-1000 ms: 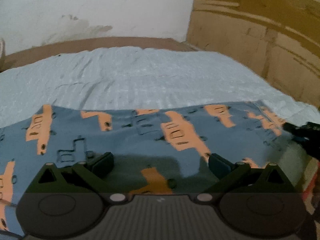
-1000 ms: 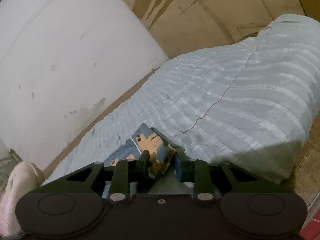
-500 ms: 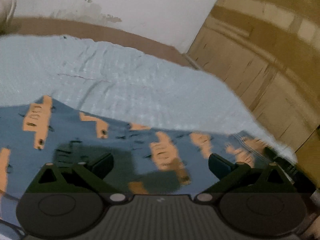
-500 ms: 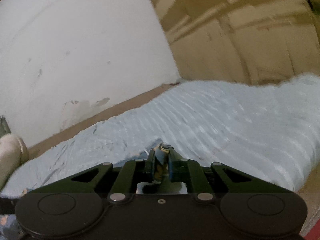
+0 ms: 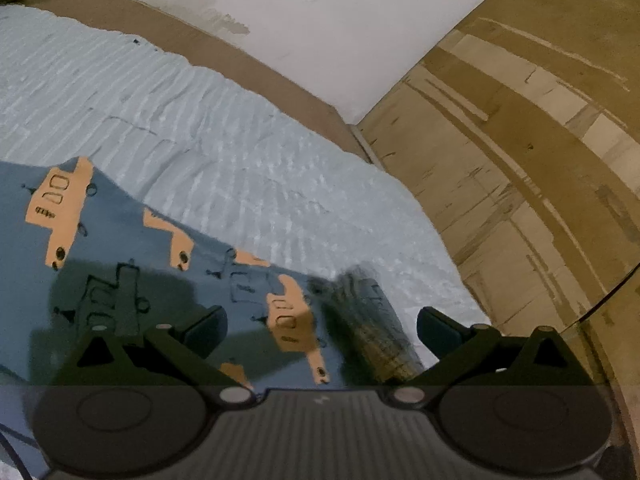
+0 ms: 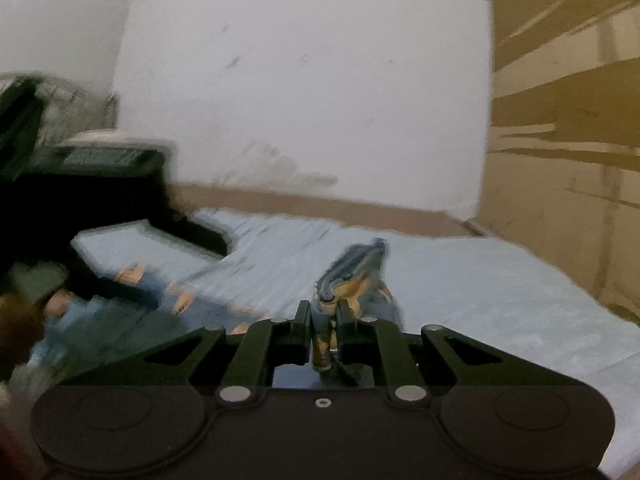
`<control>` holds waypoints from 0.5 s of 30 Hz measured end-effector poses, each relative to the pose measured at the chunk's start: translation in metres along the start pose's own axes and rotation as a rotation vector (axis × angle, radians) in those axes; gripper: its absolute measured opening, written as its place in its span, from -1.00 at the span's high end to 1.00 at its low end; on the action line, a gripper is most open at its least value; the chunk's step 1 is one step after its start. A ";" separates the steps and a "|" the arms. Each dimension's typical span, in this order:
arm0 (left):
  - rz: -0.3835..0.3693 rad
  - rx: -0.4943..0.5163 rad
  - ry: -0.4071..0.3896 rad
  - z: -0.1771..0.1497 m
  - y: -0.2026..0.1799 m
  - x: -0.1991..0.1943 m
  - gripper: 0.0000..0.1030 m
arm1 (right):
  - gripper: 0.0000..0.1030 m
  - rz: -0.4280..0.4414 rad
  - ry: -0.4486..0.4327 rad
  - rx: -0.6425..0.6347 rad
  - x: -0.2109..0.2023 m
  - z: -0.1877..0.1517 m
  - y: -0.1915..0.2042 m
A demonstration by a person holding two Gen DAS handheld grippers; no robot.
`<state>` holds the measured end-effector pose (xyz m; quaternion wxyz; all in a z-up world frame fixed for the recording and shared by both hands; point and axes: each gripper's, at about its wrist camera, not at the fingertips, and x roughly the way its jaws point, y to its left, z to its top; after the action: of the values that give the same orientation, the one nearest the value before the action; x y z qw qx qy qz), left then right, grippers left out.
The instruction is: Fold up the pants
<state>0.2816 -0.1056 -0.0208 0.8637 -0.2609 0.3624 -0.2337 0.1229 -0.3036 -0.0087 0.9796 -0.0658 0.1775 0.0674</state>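
Note:
Blue pants printed with orange trucks lie spread on the light blue bedsheet. My left gripper hovers low over them, open, with nothing between its fingers. A dark blurred shape crosses the pants' right end. In the right wrist view my right gripper is shut on a bunched edge of the pants, which stands up from the pads above the sheet. The rest of the pants lies at the left, below the black body of the left gripper.
A white wall and a brown bed frame run along the far side. Wooden panelling stands close on the right, where the mattress ends. A pale bundle and dark clutter sit at the far left.
My right gripper closed on the pants' edge, rolled upright and swung left over the bed with the fabric lifted. The left gripper rolled and rose slightly, still open over the pants.

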 end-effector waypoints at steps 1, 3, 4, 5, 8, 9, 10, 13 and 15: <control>0.010 0.001 0.006 -0.001 0.001 0.002 -0.99 | 0.77 0.016 0.027 -0.010 0.004 -0.008 0.008; 0.029 0.007 0.017 -0.004 0.003 0.006 -0.99 | 0.77 0.027 0.066 -0.020 0.012 -0.021 0.018; 0.036 0.011 0.021 -0.006 0.004 0.007 -0.99 | 0.77 0.025 0.071 -0.021 0.015 -0.026 0.019; 0.044 0.015 0.029 -0.008 0.005 0.010 -0.99 | 0.76 0.022 0.068 -0.020 0.016 -0.031 0.021; 0.052 0.024 0.050 -0.012 0.003 0.018 -0.99 | 0.76 0.019 0.030 0.009 0.016 -0.039 0.020; 0.054 0.031 0.056 -0.014 0.002 0.021 -0.99 | 0.76 0.022 0.015 0.026 0.019 -0.040 0.017; 0.053 0.038 0.060 -0.015 0.001 0.023 -0.99 | 0.76 0.026 0.003 0.044 0.016 -0.043 0.017; 0.050 0.073 0.068 -0.019 -0.007 0.032 -0.98 | 0.76 0.051 -0.039 0.135 0.014 -0.050 0.005; 0.045 0.075 0.074 -0.019 -0.011 0.038 -0.97 | 0.76 0.075 -0.052 0.221 0.012 -0.054 -0.005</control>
<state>0.2891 -0.1419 -0.0448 0.8641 -0.2112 0.3906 -0.2371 0.1163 -0.3152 -0.0630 0.9820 0.0511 0.1605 0.0857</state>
